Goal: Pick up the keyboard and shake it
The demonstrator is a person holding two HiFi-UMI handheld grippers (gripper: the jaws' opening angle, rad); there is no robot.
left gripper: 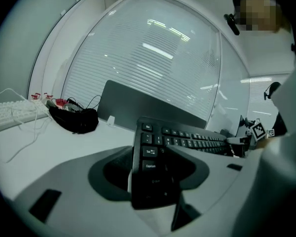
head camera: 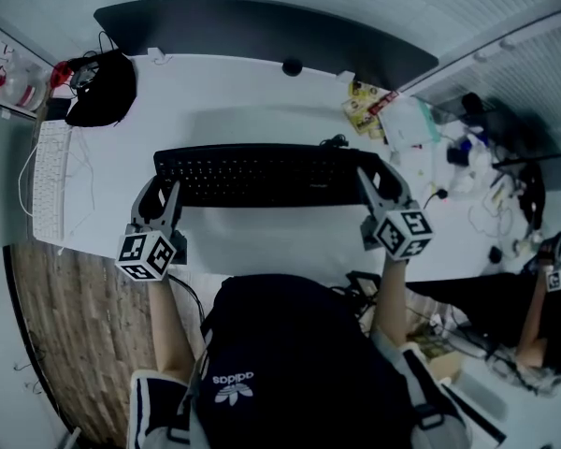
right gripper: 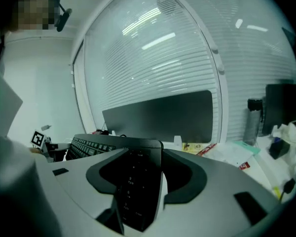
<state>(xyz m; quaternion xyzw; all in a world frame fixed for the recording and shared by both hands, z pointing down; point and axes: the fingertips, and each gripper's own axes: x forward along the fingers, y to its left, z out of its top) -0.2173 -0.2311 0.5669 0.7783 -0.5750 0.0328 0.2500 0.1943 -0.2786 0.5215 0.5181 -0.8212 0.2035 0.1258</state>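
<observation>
I have the keyboard [head camera: 262,176] lying crosswise in front of me, long axis left to right over the counter [head camera: 234,92]. My left tool [head camera: 165,193] is clamped on its left end and my right tool [head camera: 375,185] on its right end.

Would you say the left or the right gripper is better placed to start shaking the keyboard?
Neither alone: left gripper and right gripper each clamp one end of the keyboard.

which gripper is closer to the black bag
Left. The left gripper grips the black keyboard at the end nearest the black bag; the right gripper holds the opposite end.
</observation>
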